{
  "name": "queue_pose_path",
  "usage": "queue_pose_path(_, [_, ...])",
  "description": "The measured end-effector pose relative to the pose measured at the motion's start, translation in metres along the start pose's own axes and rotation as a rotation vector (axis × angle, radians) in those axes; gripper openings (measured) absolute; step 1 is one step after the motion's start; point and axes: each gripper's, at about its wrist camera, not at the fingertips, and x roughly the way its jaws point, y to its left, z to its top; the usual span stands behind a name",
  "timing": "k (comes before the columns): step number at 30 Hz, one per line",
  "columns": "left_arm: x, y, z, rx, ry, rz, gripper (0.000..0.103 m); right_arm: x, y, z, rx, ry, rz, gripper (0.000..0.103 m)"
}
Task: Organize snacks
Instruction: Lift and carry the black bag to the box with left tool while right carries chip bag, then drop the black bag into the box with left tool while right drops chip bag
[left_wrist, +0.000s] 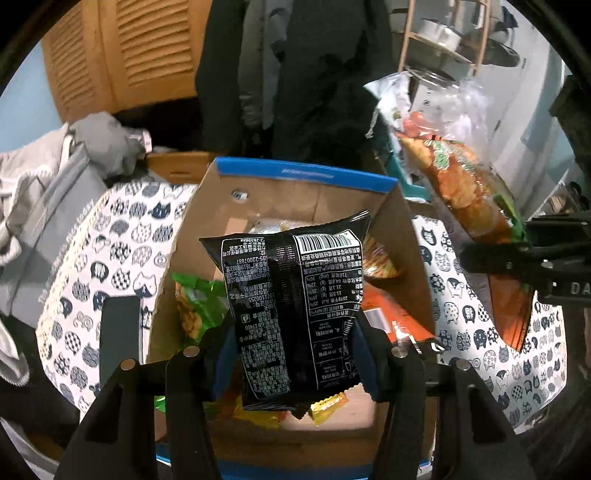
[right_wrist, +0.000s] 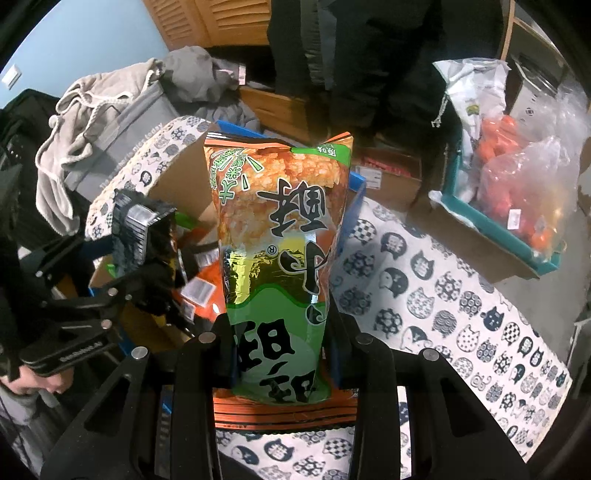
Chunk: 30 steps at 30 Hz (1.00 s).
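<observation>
My left gripper is shut on a black snack packet and holds it above an open cardboard box with a blue rim. Inside the box lie a green packet and an orange packet. My right gripper is shut on a tall orange and green snack bag, held upright over the cat-print cloth. That bag also shows at the right in the left wrist view. The left gripper with the black packet shows at the left in the right wrist view.
A teal-rimmed cardboard tray with clear bags of orange snacks stands at the right. Grey clothes are piled at the left. A person in dark clothing stands behind the box. Wooden louvred doors are at the back.
</observation>
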Motion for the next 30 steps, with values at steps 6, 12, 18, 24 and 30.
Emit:
queue_pose_path(6, [0.004,0.012,0.0,-0.07,0.023,0.017,0.073,0.009,0.011,0.01,-0.004,0.01,0.009,0.033])
queue_pose_path(12, [-0.005,0.016,0.001,-0.086,0.012,0.035,0.078,0.016,0.012,0.019,0.018,0.02,0.028,0.033])
queue_pose_path(18, [-0.019,0.016,-0.003,-0.078,-0.004,0.039,0.081,0.023,0.018,0.025,0.017,0.036,0.043,0.034])
queue_pose_path(24, [-0.031,0.017,-0.006,-0.057,-0.026,0.089,0.081,0.027,0.028,0.03,-0.002,0.026,0.039,0.038])
queue_pose_path(30, [-0.041,0.021,-0.01,-0.084,-0.034,0.083,0.088,0.012,0.027,0.03,0.003,-0.034,0.056,0.064])
